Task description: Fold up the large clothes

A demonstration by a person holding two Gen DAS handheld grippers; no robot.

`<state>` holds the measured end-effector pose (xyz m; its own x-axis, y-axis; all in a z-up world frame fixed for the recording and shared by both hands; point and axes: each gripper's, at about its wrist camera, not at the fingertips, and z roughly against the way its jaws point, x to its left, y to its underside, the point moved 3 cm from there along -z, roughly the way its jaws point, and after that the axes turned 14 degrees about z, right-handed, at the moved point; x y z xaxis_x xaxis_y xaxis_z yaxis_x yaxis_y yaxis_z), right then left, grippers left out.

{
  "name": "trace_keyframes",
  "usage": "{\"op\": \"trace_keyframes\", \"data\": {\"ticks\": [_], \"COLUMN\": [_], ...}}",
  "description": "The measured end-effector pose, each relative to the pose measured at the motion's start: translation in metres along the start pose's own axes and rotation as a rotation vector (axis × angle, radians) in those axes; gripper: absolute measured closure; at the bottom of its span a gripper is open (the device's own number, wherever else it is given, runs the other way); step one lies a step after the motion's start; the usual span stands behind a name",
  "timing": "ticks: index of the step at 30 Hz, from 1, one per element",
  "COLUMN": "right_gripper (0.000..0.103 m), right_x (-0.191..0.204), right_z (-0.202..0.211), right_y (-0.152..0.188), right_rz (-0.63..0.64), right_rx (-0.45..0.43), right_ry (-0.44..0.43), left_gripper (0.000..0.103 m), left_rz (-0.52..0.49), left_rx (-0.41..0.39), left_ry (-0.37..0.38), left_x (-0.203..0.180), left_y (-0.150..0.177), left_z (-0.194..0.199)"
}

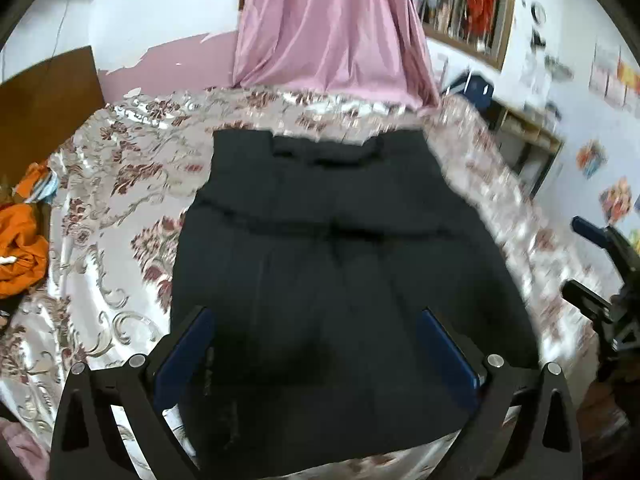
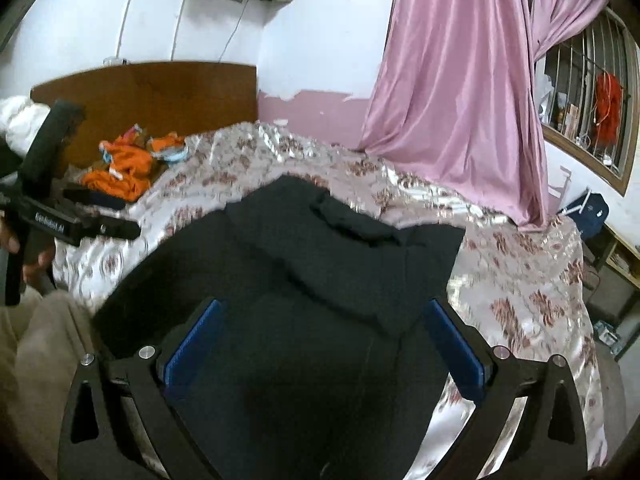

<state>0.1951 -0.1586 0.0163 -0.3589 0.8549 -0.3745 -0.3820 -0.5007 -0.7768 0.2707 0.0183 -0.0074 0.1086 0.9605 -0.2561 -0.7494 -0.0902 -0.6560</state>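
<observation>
Across the middle of the bed, a dark, flat-spread garment (image 1: 320,240) lay on the floral satin bedspread (image 1: 120,200), its far edge near the pink curtain (image 1: 332,28), evidently laid out for folding. Left gripper (image 1: 316,320) and right gripper (image 2: 324,316) hovered above its near edge, jaws spread, gripping nothing. Orange cloth (image 2: 120,168) sat at the headboard corner.
</observation>
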Motion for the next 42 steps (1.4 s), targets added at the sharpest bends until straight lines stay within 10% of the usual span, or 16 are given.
{"op": "trace_keyframes", "data": {"ticks": [17,23,30,42], "right_gripper": [0.003,0.002,0.002,0.009], "right_x": [0.126,0.139,0.168,0.136], "right_z": [-0.059,-0.065,-0.082,-0.068], "right_y": [0.147,0.154,0.168,0.137], "right_rz": [0.181,0.298,0.552,0.25], "right_rx": [0.345,0.384,0.457,0.359], "right_ry": [-0.134,-0.096,0.084,0.174], "left_gripper": [0.001,0.001,0.001,0.0], "left_rz": [-0.094,-0.223,-0.123,-0.165], "left_rx": [0.266,0.284,0.296,0.324], "left_ry": [-0.008,-0.081,-0.043,-0.007], "left_x": [0.017,0.008,0.021,0.018], "left_y": [0.098,0.124,0.124,0.13], "left_z": [-0.055,-0.062,-0.056,-0.059]}}
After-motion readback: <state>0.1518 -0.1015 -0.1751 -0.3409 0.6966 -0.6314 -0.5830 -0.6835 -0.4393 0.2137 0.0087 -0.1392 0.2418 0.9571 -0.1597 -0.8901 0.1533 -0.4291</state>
